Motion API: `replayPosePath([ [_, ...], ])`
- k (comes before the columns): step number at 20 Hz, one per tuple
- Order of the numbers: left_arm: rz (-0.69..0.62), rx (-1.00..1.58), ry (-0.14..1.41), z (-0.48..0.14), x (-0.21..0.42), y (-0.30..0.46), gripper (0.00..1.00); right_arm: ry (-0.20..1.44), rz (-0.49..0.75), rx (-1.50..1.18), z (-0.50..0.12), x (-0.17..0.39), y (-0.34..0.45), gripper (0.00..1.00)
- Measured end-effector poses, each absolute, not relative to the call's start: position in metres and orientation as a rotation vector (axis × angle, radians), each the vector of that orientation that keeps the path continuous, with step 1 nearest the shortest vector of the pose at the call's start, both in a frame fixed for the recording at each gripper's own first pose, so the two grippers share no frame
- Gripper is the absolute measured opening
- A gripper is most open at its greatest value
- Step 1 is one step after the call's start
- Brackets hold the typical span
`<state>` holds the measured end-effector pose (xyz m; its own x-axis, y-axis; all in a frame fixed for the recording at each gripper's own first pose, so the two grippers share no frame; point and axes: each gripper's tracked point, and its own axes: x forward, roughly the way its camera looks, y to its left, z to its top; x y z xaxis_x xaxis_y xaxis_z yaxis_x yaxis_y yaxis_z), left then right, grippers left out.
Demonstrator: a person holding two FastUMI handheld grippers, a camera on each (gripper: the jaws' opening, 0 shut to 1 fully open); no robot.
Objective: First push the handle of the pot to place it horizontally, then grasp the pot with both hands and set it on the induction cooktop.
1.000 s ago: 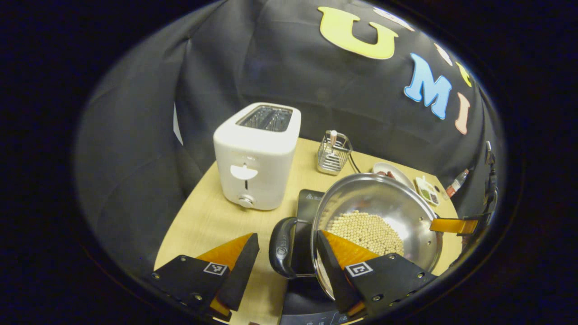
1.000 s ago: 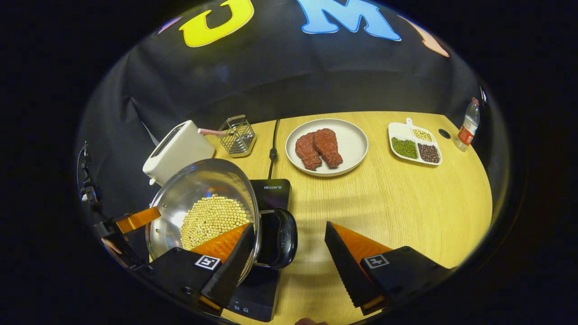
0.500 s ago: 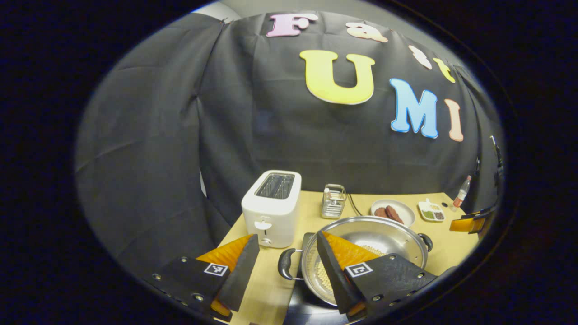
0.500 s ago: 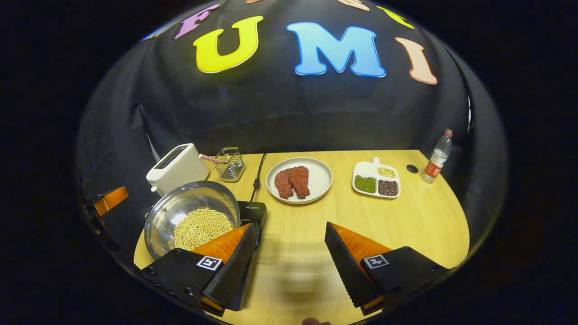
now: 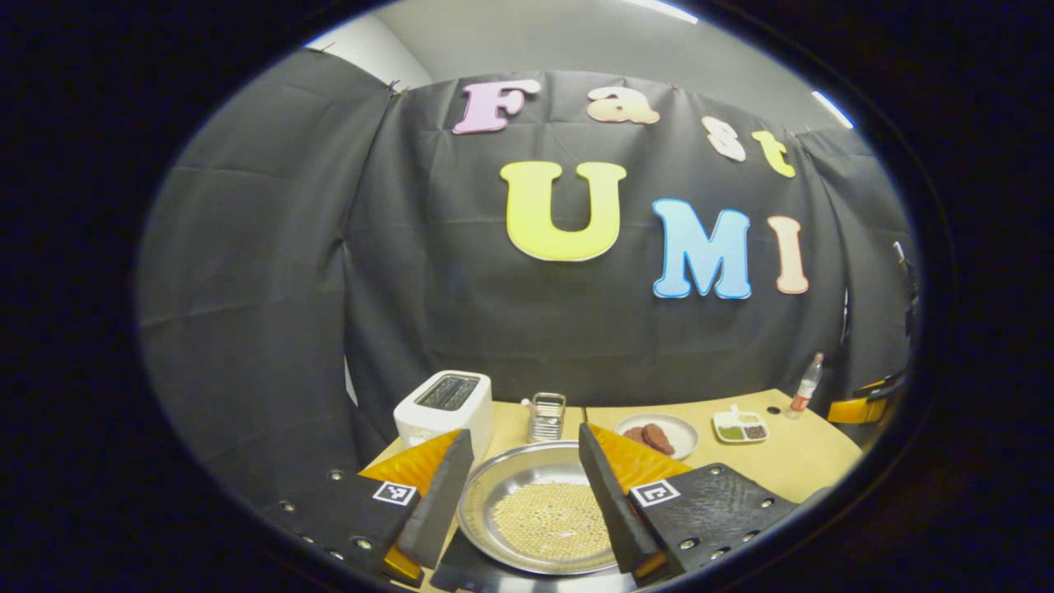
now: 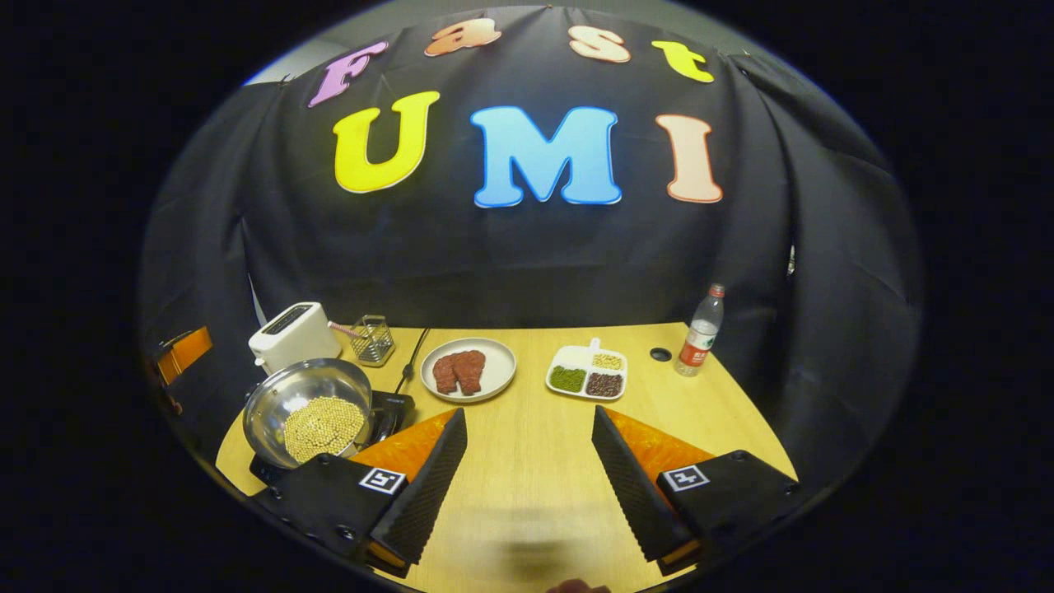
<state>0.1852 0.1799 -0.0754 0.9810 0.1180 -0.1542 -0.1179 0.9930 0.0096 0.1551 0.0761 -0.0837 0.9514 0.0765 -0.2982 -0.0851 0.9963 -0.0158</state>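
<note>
Steel pot point(image 6: 309, 405) of pale soybeans now sits on the black induction cooktop point(image 6: 394, 407) at the counter's point(image 6: 543, 436) left end, and both tools have drawn up and back from it since a second ago, when each straddled one of its handles. I judge the placing done and the hands retreating.

In the left gripper view the left tool point(image 5: 517, 501) stands with jaws apart, holding nothing, the pot point(image 5: 537, 517) showing low between its fingers. In the right gripper view the right tool point(image 6: 527, 473) is likewise spread and empty, over bare wood well to the right of the pot.

Behind the pot stand a white toaster point(image 6: 294, 335) and a wire basket point(image 6: 373, 339) with a straw in it. A round plate point(image 6: 468, 369) carries two pieces of red meat, and beside it a divided dish point(image 6: 588, 373) has green, dark and pale beans in separate compartments. A plastic bottle point(image 6: 701, 333) stands further right.
</note>
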Motion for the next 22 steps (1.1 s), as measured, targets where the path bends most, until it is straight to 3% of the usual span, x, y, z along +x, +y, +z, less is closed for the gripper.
replayPosePath([
  [3,0.107,-0.005,0.055,-0.037,0.174,0.124,0.77,0.144,0.072,0.013,-0.046,0.142,0.035,0.97],
  [10,0.098,-0.072,0.033,-0.017,0.123,-0.013,0.78,-0.046,0.041,-0.066,0.006,0.093,-0.063,0.96],
  [13,0.048,-0.130,0.039,-0.011,0.095,-0.074,0.78,-0.054,0.101,-0.054,0.010,0.077,-0.078,0.97],
  [16,0.117,-0.108,-0.037,0.014,0.060,-0.087,0.76,-0.058,0.156,-0.038,0.011,0.063,-0.097,0.96],
  [22,0.167,-0.048,-0.028,0.015,0.001,-0.122,0.78,-0.027,0.175,-0.015,0.001,0.025,-0.123,0.97],
])
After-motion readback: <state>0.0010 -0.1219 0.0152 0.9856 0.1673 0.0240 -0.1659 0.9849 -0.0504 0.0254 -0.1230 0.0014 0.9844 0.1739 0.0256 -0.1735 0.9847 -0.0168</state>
